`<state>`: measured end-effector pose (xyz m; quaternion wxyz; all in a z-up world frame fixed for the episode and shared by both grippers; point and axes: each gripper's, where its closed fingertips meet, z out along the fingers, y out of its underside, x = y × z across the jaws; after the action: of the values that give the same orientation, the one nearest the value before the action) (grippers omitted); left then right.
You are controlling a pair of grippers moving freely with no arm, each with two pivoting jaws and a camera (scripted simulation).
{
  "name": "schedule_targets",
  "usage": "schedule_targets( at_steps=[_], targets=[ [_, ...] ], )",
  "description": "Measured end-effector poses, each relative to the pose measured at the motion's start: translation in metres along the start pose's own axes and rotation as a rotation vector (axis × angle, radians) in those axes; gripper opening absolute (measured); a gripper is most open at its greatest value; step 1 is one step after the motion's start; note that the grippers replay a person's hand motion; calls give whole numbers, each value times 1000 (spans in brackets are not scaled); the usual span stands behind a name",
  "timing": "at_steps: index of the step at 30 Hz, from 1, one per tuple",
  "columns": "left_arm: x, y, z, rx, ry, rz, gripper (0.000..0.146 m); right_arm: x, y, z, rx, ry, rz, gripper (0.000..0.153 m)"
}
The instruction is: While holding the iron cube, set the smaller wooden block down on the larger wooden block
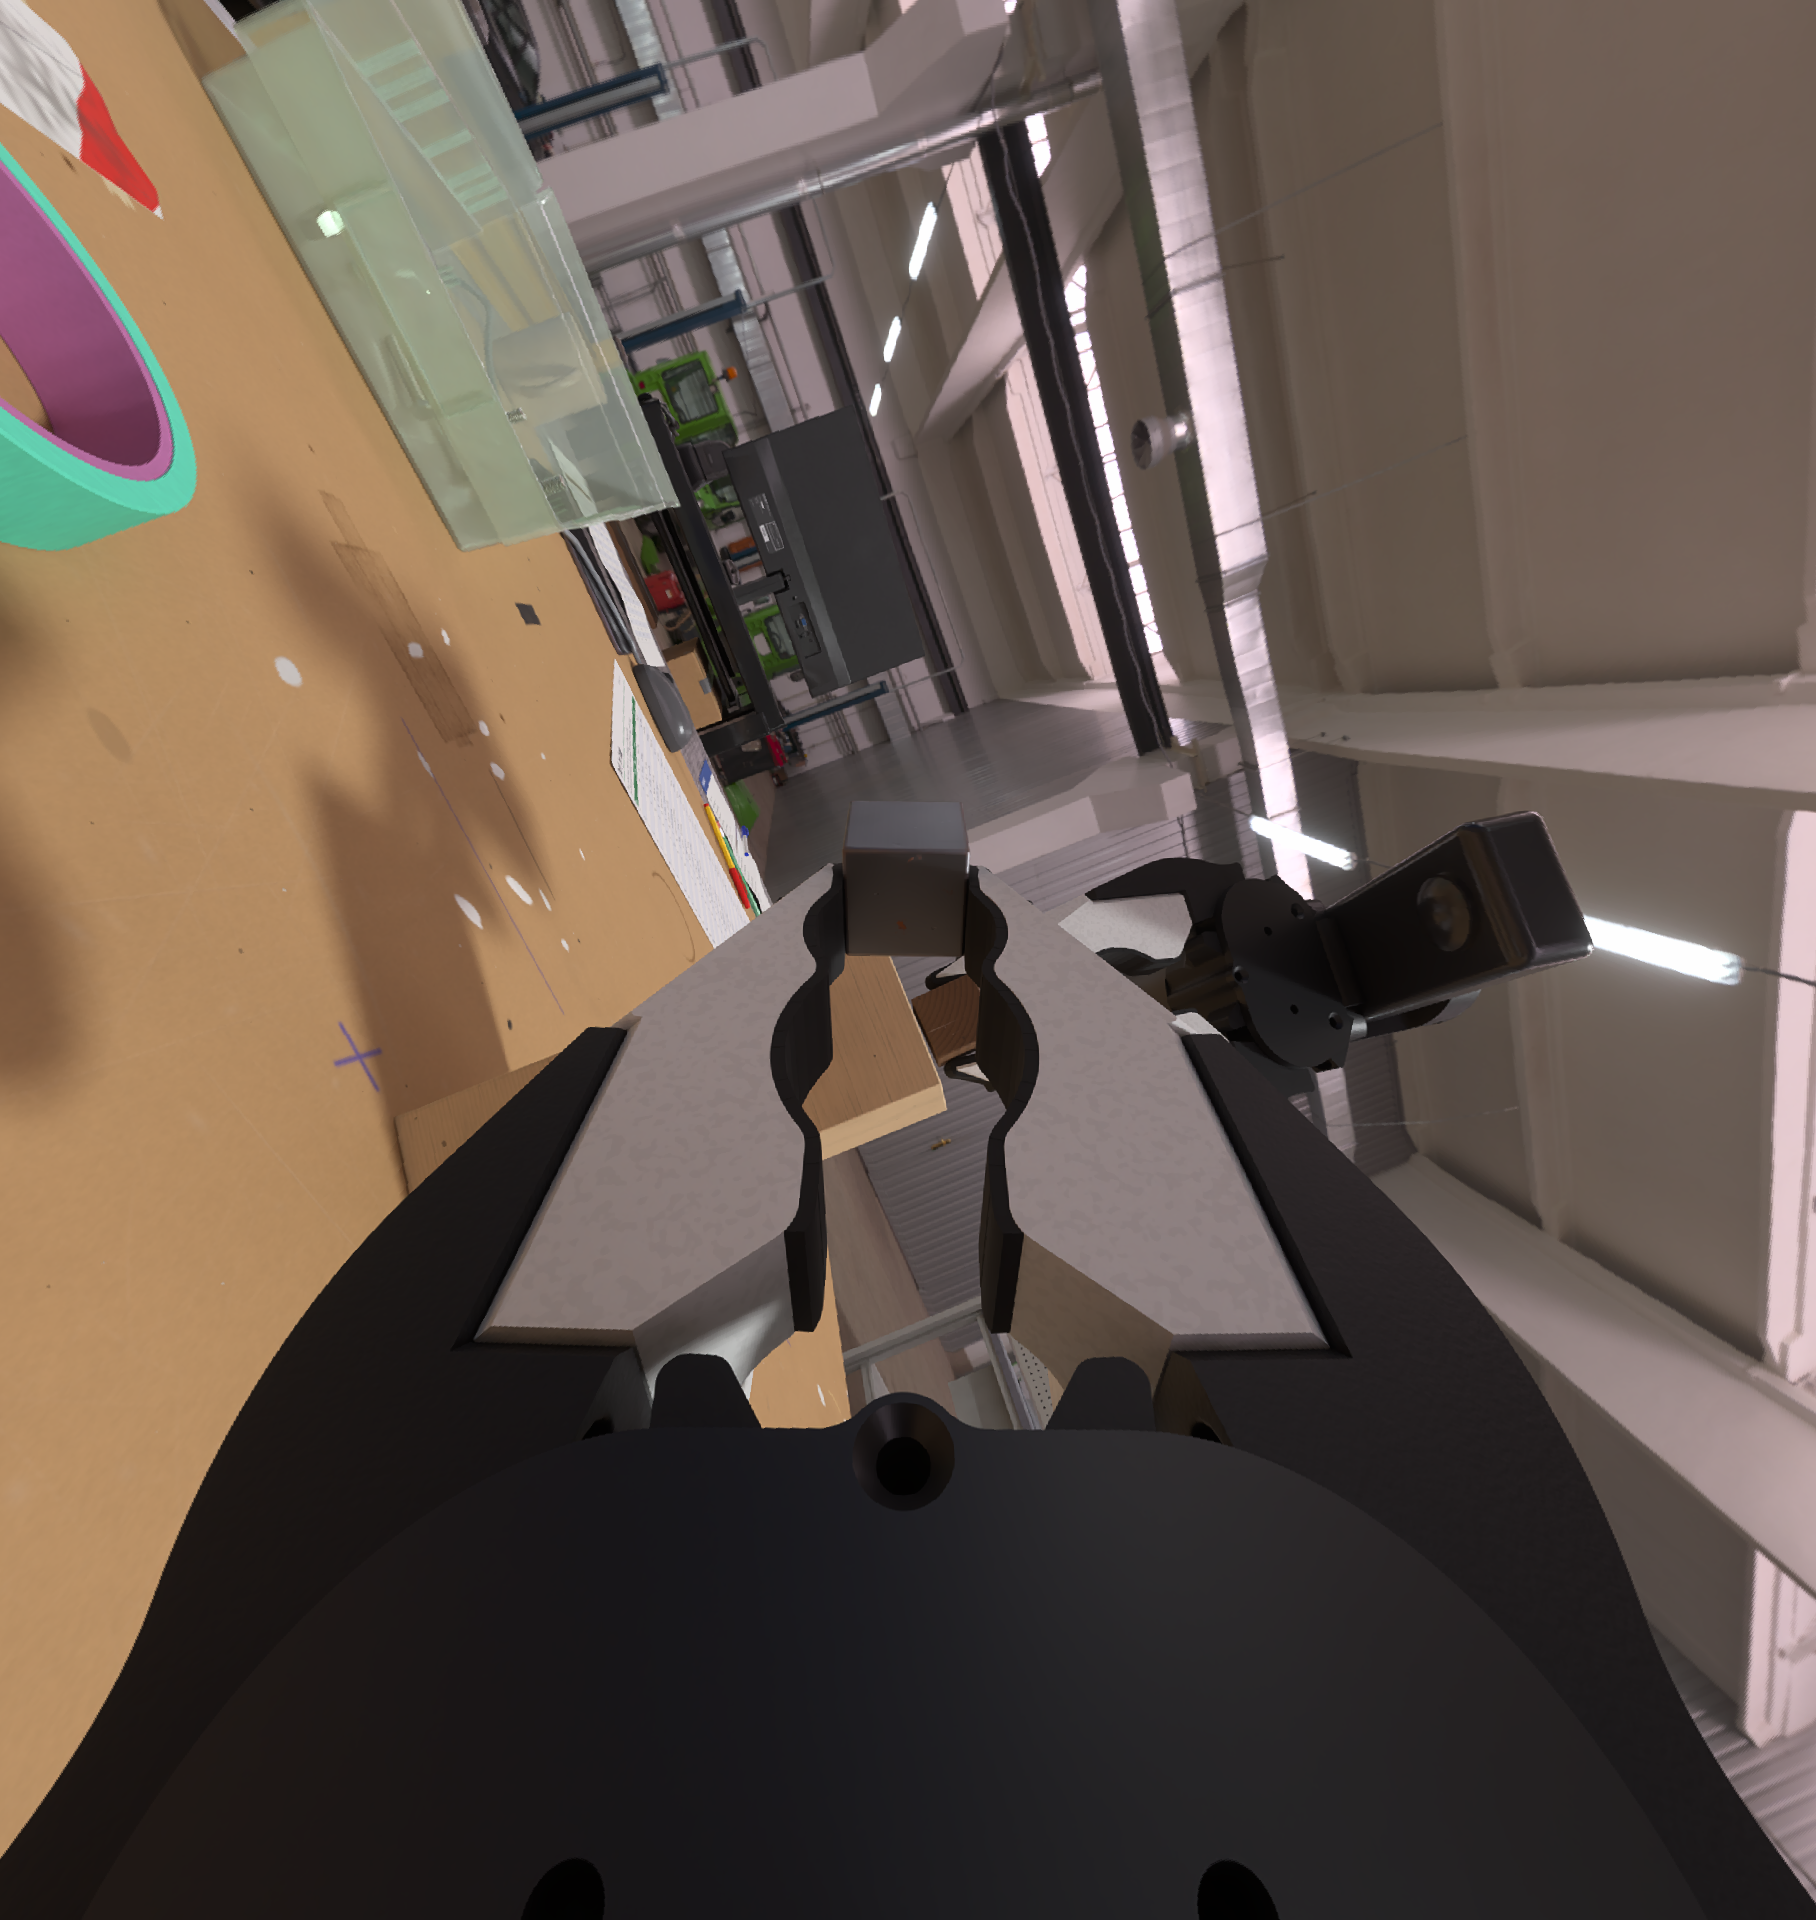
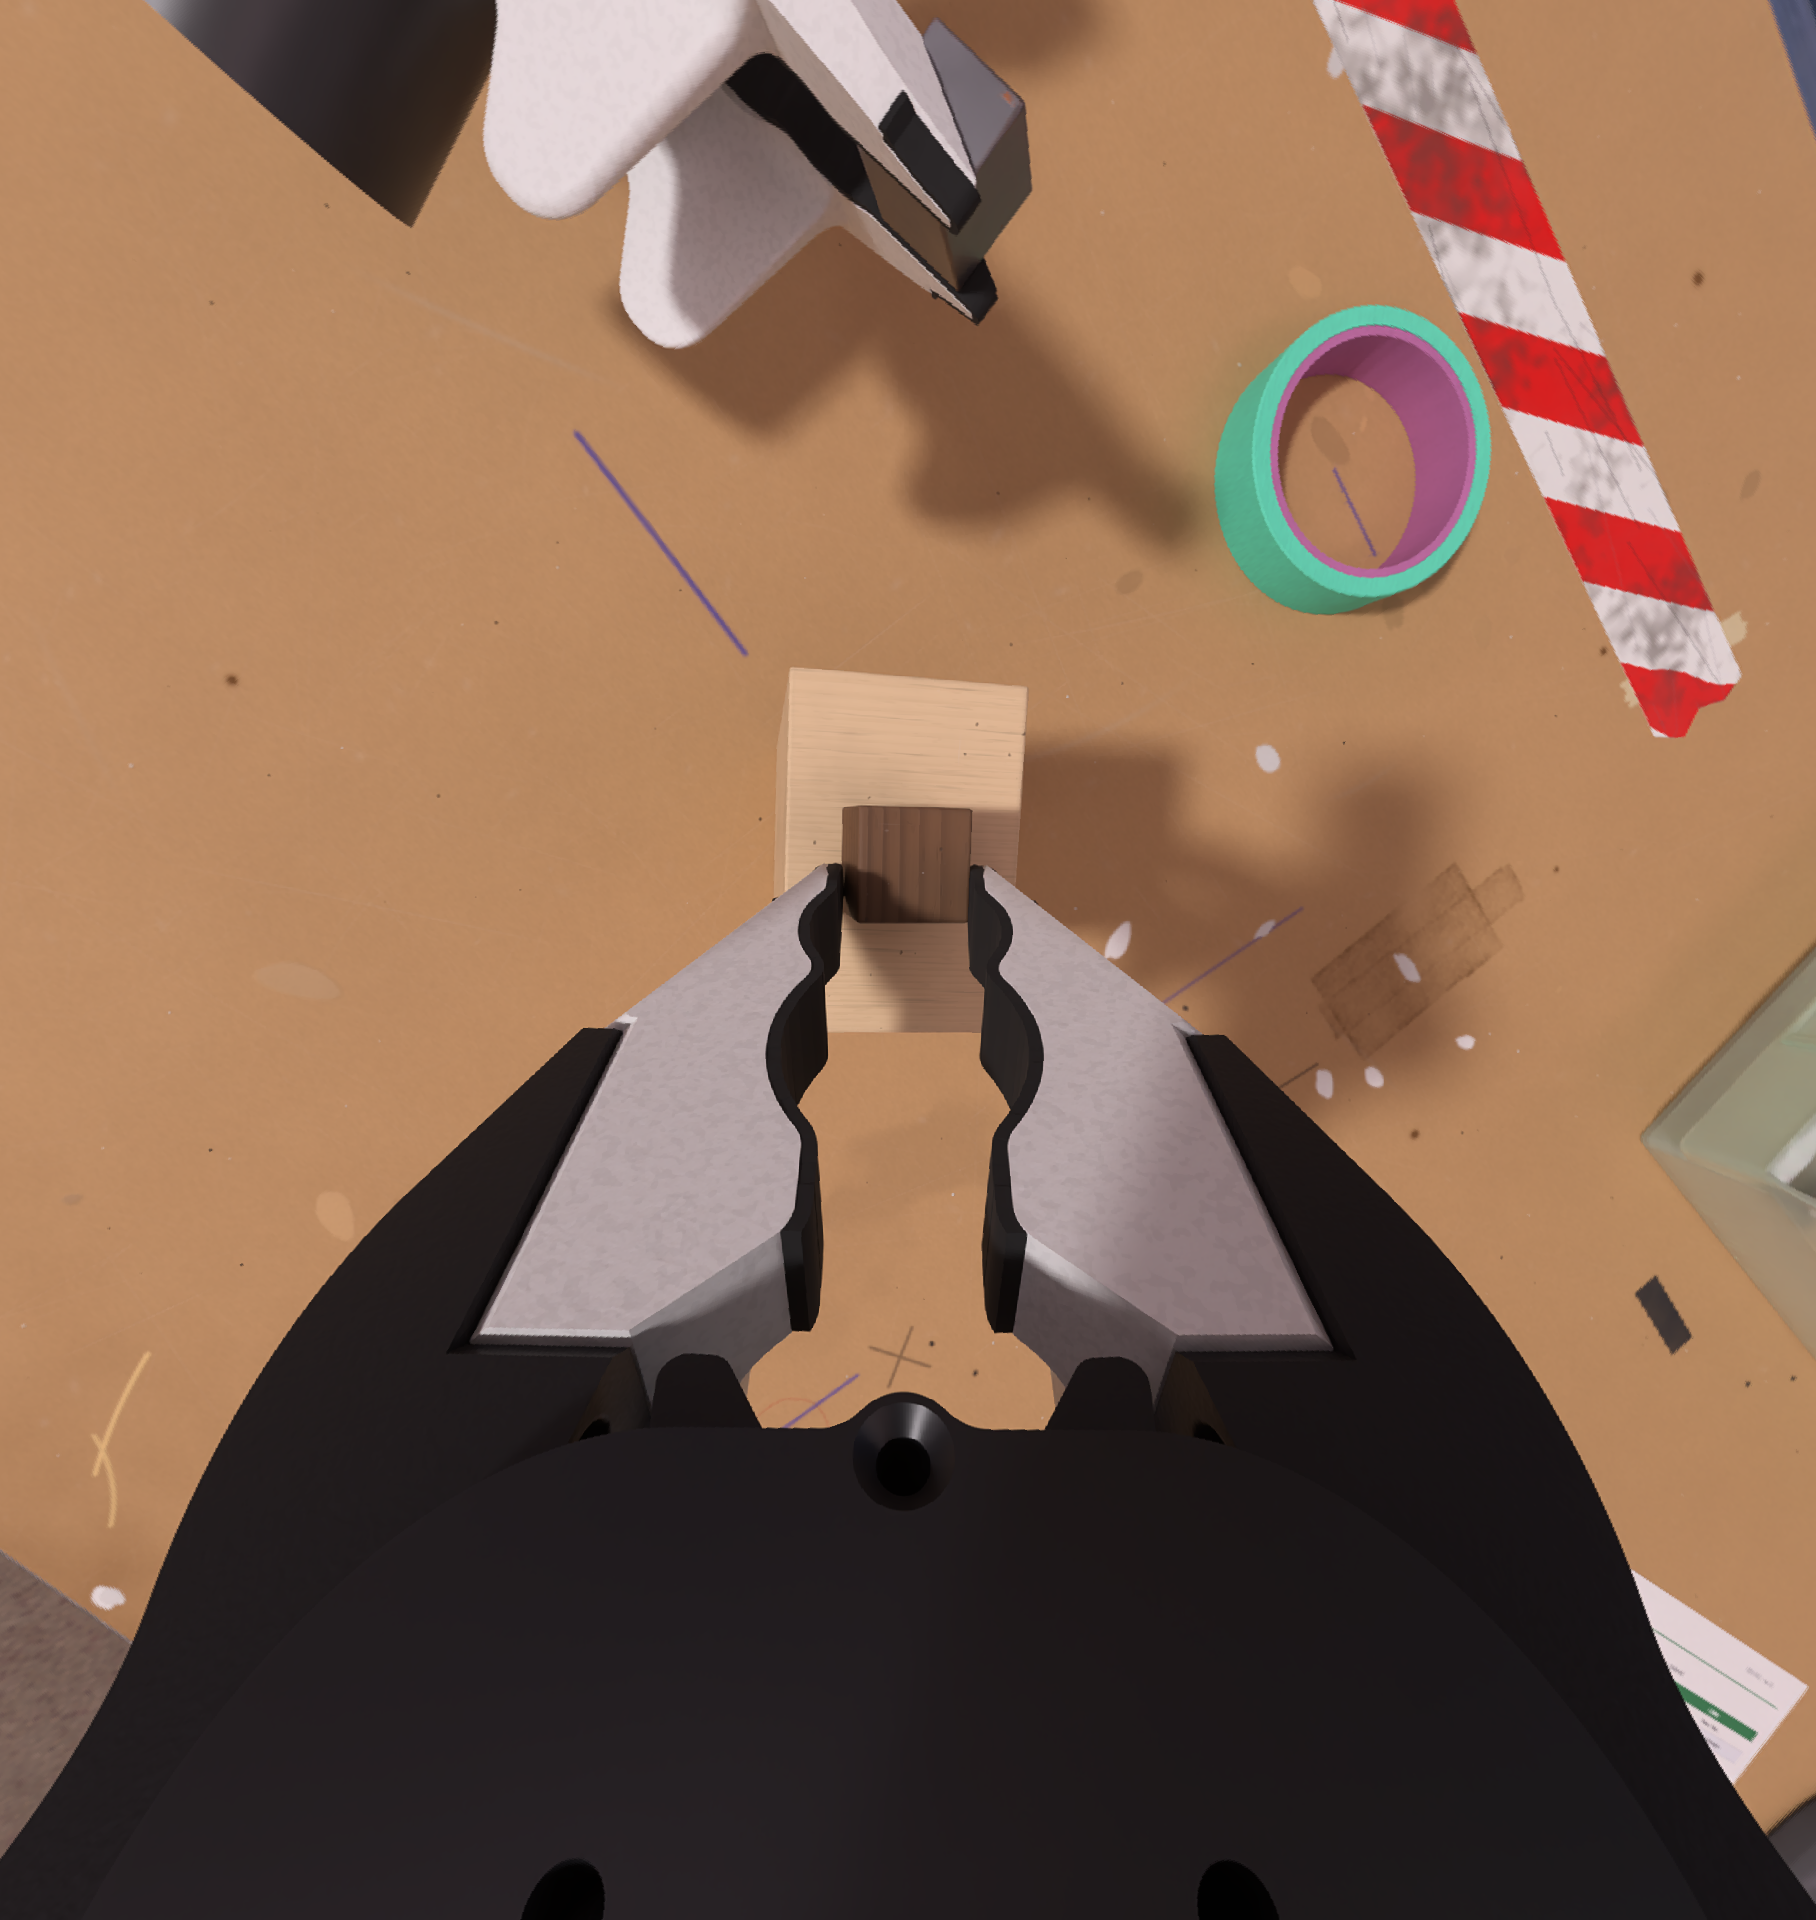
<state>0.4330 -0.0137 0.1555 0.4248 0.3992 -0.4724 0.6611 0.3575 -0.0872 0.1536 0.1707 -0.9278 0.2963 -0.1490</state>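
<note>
My left gripper (image 1: 904, 896) is shut on the grey iron cube (image 1: 904, 883) and holds it in the air, off the tabletop. In the right wrist view the left gripper (image 2: 971, 255) with the cube (image 2: 987, 114) hangs beyond the blocks. My right gripper (image 2: 906, 883) is shut on the smaller, darker wooden block (image 2: 906, 857). It holds that block over the top face of the larger pale wooden block (image 2: 904, 743), near that face's nearer edge. I cannot tell whether the two blocks touch. Both blocks (image 1: 945, 1023) (image 1: 873, 1060) also show between the left fingers.
A green tape roll with a purple inside (image 2: 1351, 457) lies on the brown tabletop (image 2: 364, 727) to the right of the blocks. A red and white striped bar (image 2: 1527, 353) lies beyond it. A clear glass box (image 2: 1777, 1143) stands at the right edge, and a paper sheet (image 2: 1725, 1704) lies nearer.
</note>
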Motion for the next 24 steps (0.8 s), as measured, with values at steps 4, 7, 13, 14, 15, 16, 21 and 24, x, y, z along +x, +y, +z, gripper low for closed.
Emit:
schedule_targets(
  at_steps=[4,7,13,14,15,16,21,24],
  targets=[
    [1,-1,-1,3,-2,6,22,1,-1,0,-5,7,17,24],
    [1,-2,-1,8,-2,5,22,3,-2,0,-4,24,17,24],
    [1,-3,-2,13,-1,3,22,7,-3,-1,-2,60,6,25],
    [2,-3,-2,13,0,4,22,7,-3,-1,-1,62,4,26],
    [2,-4,-2,14,0,4,22,7,-3,-1,0,63,2,27],
    [2,-4,-2,14,0,4,22,7,-3,-1,1,65,0,28],
    [2,-4,-2,14,1,1,22,7,-2,-1,11,56,0,30],
    [2,-3,-2,13,0,2,22,7,-1,-1,15,46,1,31]
  ],
)
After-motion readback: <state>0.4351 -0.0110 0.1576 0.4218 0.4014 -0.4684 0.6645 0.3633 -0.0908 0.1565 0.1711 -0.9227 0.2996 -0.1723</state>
